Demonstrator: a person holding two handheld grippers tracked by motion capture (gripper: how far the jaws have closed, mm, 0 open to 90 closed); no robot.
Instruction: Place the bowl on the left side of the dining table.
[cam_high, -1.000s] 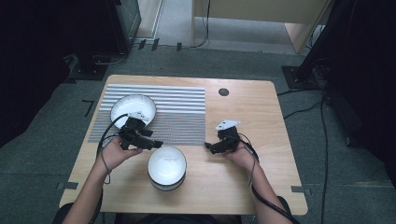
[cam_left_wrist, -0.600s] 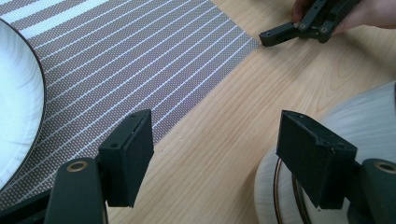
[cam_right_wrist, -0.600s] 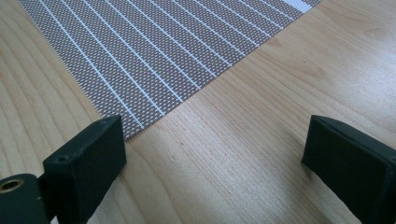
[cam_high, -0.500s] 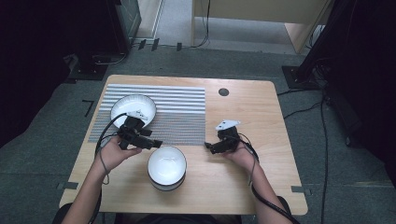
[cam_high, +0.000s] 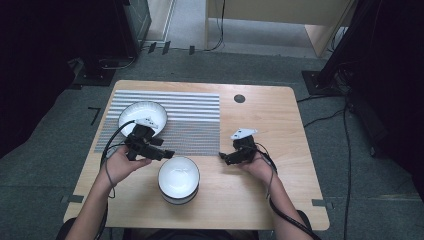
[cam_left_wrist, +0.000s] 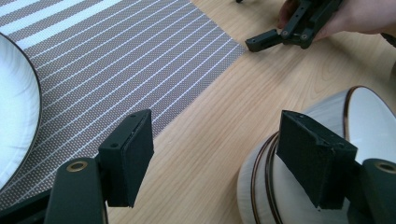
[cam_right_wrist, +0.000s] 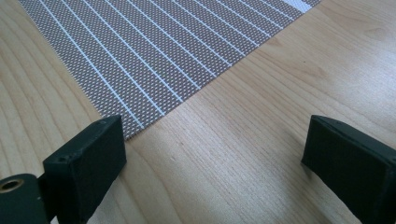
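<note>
A striped brown and white placemat (cam_high: 190, 117) lies on the wooden table (cam_high: 280, 125). A white plate (cam_high: 150, 112) rests on the mat's left end. Two stacked white bowls (cam_high: 178, 176) with dark rims stand on bare wood in front of the mat. My left gripper (cam_high: 167, 153) is open, low over the table just left of the bowls; in the left gripper view its jaws frame wood, with the bowls (cam_left_wrist: 299, 186) behind the right jaw. My right gripper (cam_high: 224, 157) is open beside the mat's near right corner (cam_right_wrist: 126, 133), holding nothing.
A round dark cable hole (cam_high: 239, 98) sits near the table's far edge. The right half of the table is bare wood. Cables trail from both grippers toward the person. Dark equipment and floor cables surround the table.
</note>
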